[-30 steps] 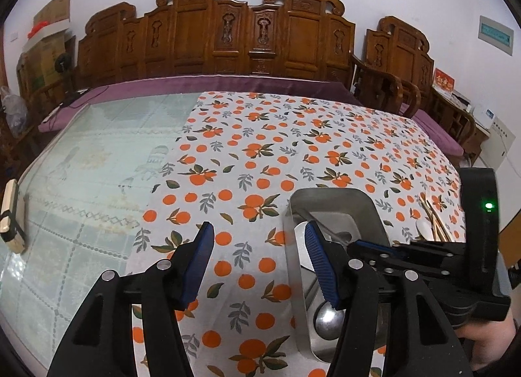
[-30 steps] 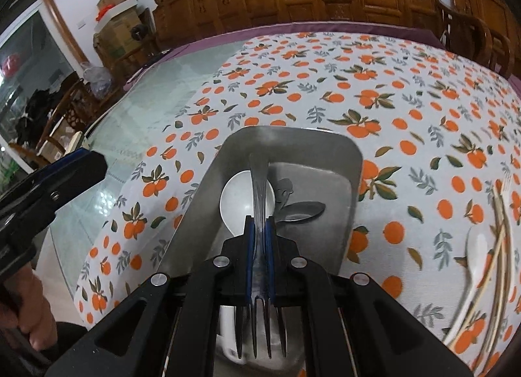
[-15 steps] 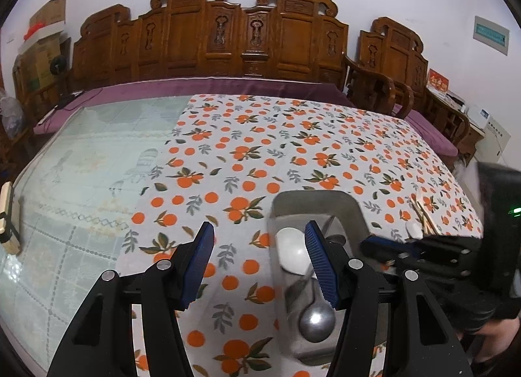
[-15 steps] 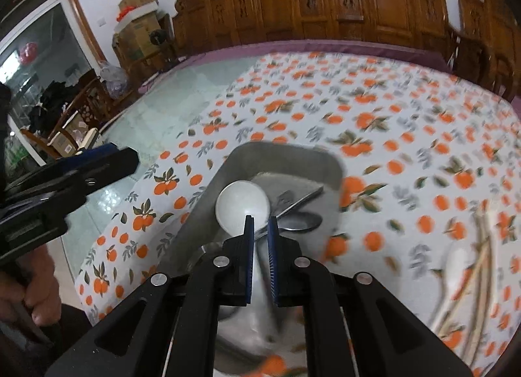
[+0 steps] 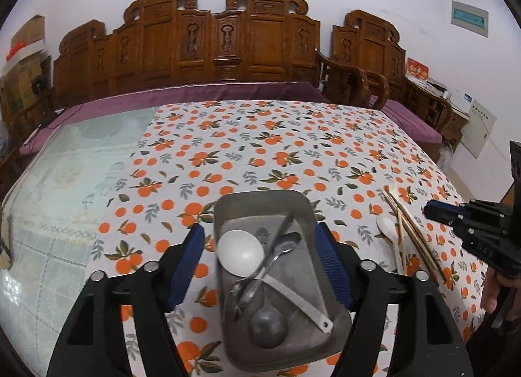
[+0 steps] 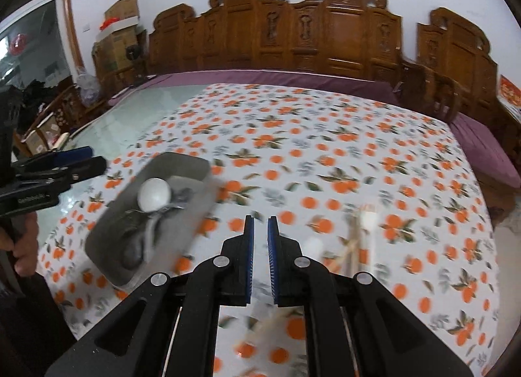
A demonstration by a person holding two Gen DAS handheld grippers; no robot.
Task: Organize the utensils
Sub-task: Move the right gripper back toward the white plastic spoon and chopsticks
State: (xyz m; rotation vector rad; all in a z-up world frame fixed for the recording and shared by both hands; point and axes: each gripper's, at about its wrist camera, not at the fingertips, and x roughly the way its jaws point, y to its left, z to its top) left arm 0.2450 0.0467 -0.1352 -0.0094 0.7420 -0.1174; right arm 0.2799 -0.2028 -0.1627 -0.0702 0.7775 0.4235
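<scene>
A grey metal tray (image 5: pixel 302 210) lies on the orange-print tablecloth. It holds a white ladle (image 5: pixel 240 252), a metal spoon (image 5: pixel 286 243), a fork (image 5: pixel 247 292) and a metal ladle (image 5: pixel 267 331). My left gripper (image 5: pixel 259 263) is open, its fingers either side of the tray above it. Right of the tray lie a white spoon (image 5: pixel 387 230) and wooden chopsticks (image 5: pixel 413 240). My right gripper (image 6: pixel 260 256) is empty with its jaws a narrow gap apart, above the cloth between the tray (image 6: pixel 195 165) and the blurred chopsticks (image 6: pixel 355 240).
The tablecloth (image 5: pixel 293 142) covers the right part of the table; the left part is bare pale glass (image 5: pixel 65 175). Carved wooden chairs (image 5: pixel 221 44) and a purple cushioned bench stand behind the table. Cardboard boxes (image 6: pixel 120 21) stand at the far left.
My right gripper let go of the fork into the tray, then pulled back and swung right towards the chopsticks. My left gripper rose and shifted right over the tray.
</scene>
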